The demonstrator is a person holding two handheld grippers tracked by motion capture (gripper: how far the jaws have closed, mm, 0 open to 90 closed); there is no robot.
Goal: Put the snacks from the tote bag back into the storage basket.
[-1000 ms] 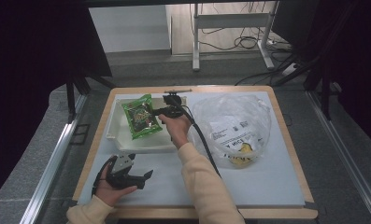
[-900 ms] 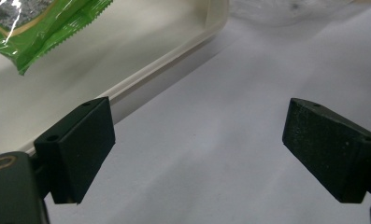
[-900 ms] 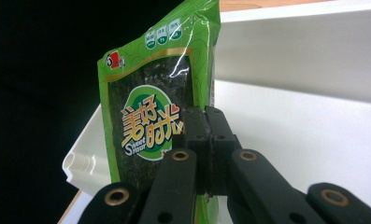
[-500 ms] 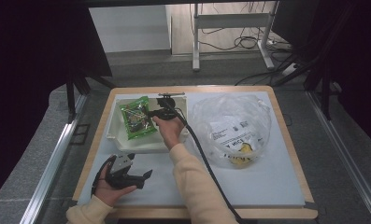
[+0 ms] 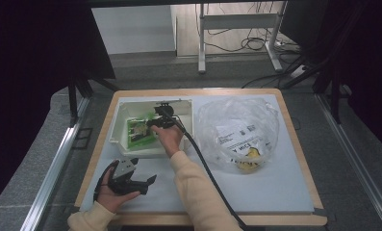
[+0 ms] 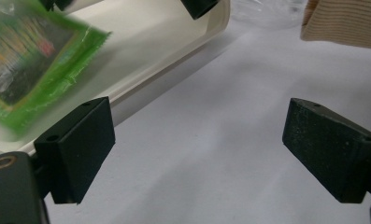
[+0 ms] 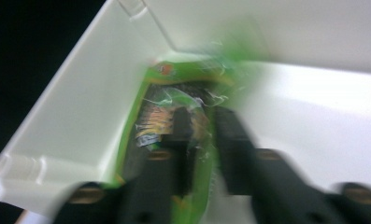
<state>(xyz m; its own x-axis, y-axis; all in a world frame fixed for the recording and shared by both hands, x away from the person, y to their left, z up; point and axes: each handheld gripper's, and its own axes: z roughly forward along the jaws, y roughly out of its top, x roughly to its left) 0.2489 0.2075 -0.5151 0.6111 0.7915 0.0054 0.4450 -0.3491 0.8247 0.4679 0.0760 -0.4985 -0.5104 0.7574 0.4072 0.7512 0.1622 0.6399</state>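
Green packet (image 5: 141, 132): lies in the white plastic bin (image 5: 122, 126) at the far left of the table (image 5: 285, 192); in the right gripper view it (image 7: 174, 116) sits tilted against the bin's (image 7: 71, 116) left wall, its clear film creased.
Right gripper (image 5: 155, 121): jaws drawn narrow and pinching the packet's edge, one jaw over it and one beside it; blur hides the exact contact (image 7: 199, 135).
Right arm: cream sleeve (image 5: 198, 192) reaches from the near edge out over the bin, hand (image 5: 168, 138) above the bin's near wall; black cable (image 5: 203, 166) trails back along the forearm.
Left gripper (image 5: 131, 180): jaws wide apart and holding nothing (image 6: 192, 140); it rests in the left hand (image 5: 112, 190) at the near left of the table, pointing right.
Left gripper view: shows the bin's side (image 6: 141, 60) and the packet (image 6: 29, 70) through it, plus the cream sleeve (image 6: 342, 23) at upper right.
Clear plastic bag (image 5: 239, 132): lies right of the bin, a printed label and something yellow inside.
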